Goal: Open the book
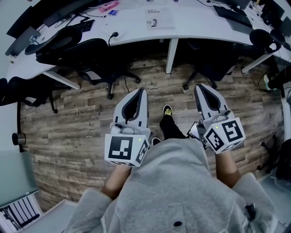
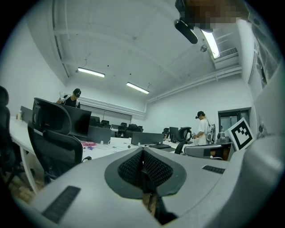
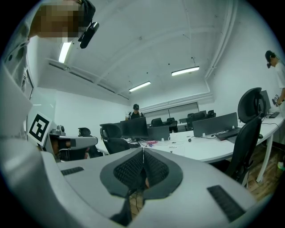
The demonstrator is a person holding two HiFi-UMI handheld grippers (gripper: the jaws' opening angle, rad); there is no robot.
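Observation:
The book lies closed and flat on the white desk, a pale cover with dark print, at the far middle of the head view. My left gripper and right gripper are held side by side over the wooden floor, well short of the desk, both pointing toward it. The left gripper has its jaws pressed together with nothing between them. So does the right gripper. Neither touches anything.
Black office chairs stand tucked along the desk's near edge, another to the right. A white desk leg stands ahead. Pink items and a keyboard lie on the desk. People stand in the background.

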